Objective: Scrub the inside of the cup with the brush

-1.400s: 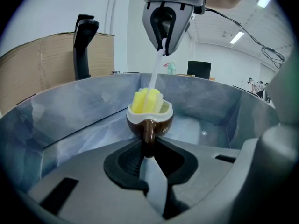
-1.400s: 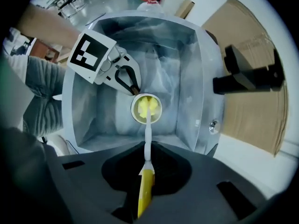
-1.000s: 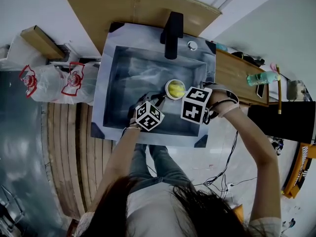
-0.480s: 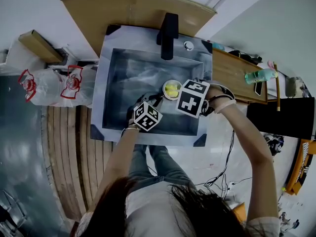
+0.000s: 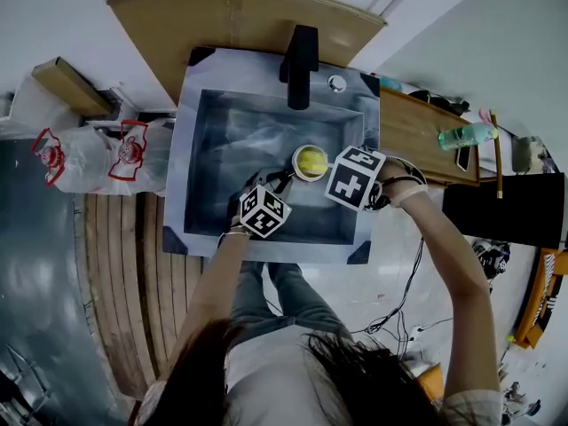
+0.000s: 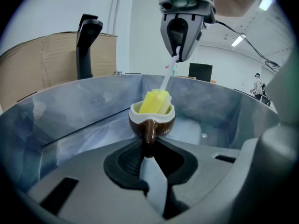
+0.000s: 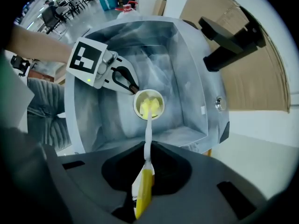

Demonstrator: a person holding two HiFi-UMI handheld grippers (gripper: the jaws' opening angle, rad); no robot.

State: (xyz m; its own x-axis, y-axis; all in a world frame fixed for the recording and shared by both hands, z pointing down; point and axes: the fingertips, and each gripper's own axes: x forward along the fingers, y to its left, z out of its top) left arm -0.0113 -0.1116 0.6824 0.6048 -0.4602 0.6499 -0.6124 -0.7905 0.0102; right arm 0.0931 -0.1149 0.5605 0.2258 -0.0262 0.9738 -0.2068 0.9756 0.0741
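My left tongs (image 6: 148,148) pinch the brown cup (image 6: 152,121) by its handle. My right tongs (image 7: 145,167) are clamped on the brush (image 7: 148,134) from above, its yellow head inside the cup. The cup sits within the sink (image 5: 213,114), nearer its right edge. I judge the scrubbing under way, not finished.

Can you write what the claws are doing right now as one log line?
left claw: shut on cup handle | right claw: shut on brush handle | brush head: yellow, inside cup | cup: in sink
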